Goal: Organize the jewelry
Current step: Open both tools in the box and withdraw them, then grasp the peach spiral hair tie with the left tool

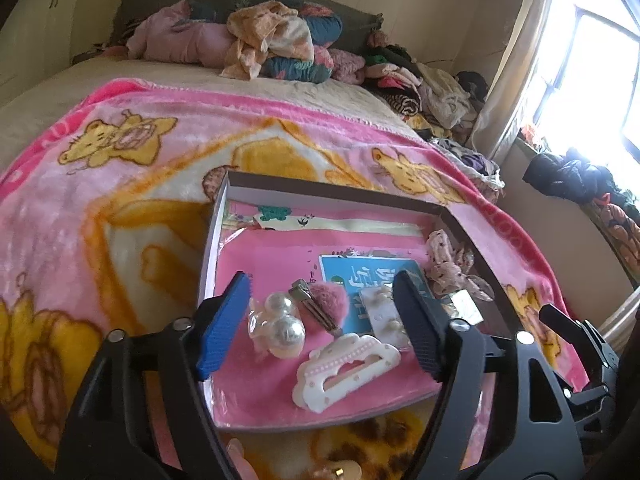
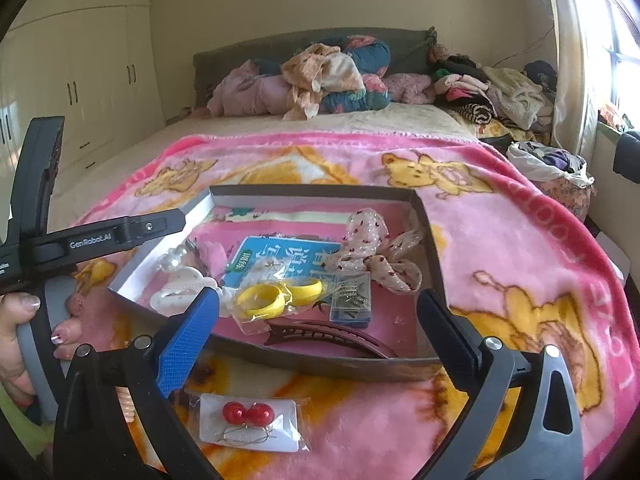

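We hold both grippers over the near edge of the shallow brown cardboard box [image 2: 424, 216] that sits on the pink cartoon-bear blanket [image 2: 500, 240] spread over the bed. The left gripper [image 1: 320, 320] has its jaws apart and empty above the box's left end; the right gripper [image 2: 316, 340] has its jaws wide apart, holding nothing.

The step in hand looks like fetching the next loose piece: the red bead earrings on a white card [image 2: 250, 422] lie on the blanket just outside the box's near edge. We should pinch the card by its edge, not the beads.

The box already holds a white plastic claw clip [image 1: 344, 368], pearl earrings in a clear bag [image 1: 280, 330], a pink pom-pom hair clip [image 1: 320, 300], yellow plastic rings in a bag [image 2: 278, 298], a dark red claw clip [image 2: 328, 336] and a spotted fabric bow [image 2: 376, 248].
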`<state>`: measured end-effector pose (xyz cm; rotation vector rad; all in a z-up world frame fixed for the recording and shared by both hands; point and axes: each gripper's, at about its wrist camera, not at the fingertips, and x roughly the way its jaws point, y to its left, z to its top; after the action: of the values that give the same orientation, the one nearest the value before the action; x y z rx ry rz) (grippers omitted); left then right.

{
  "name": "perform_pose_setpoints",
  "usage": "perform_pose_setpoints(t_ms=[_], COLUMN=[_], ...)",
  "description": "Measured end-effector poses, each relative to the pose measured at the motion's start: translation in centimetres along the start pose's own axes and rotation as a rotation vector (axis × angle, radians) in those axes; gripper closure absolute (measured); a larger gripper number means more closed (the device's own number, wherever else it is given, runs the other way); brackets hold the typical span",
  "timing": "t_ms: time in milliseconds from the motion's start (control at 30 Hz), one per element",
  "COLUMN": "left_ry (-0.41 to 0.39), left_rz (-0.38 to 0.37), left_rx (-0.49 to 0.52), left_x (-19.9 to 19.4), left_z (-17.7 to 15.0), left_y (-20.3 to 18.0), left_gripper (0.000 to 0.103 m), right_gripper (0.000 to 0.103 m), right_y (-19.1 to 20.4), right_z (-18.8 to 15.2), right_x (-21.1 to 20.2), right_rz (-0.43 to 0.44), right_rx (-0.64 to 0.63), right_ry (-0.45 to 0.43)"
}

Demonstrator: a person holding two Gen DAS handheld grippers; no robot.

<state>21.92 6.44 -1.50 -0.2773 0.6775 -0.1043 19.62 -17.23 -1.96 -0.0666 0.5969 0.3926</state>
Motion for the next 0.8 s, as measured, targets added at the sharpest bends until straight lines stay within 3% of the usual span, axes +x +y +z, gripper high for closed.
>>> perform_pose_setpoints(t_ms=[67, 233, 800], left_ry=[-0.013, -0.032, -0.076], left_rz=[-0.005, -0.001, 0.066], left_rx=[0.003, 0.023, 0.130], left_x=[-0.7, -2.1, -5.6], left_z=[-0.2, -0.8, -3.7], left_y=[-0.1, -0.3, -0.2], left_gripper=[0.021, 0.015, 0.012], right_gripper=[0.007, 0.007, 0.007], right_y=[0.1, 0.2, 1.7], right_z=[-0.1, -0.4, -2.5], right_x=[-0.6, -1.7, -4.8], right_rz=[0.003, 0.005, 0.027], right_rx=[-0.003, -0.005, -0.009], right_ry=[-0.007, -0.021, -0.055])
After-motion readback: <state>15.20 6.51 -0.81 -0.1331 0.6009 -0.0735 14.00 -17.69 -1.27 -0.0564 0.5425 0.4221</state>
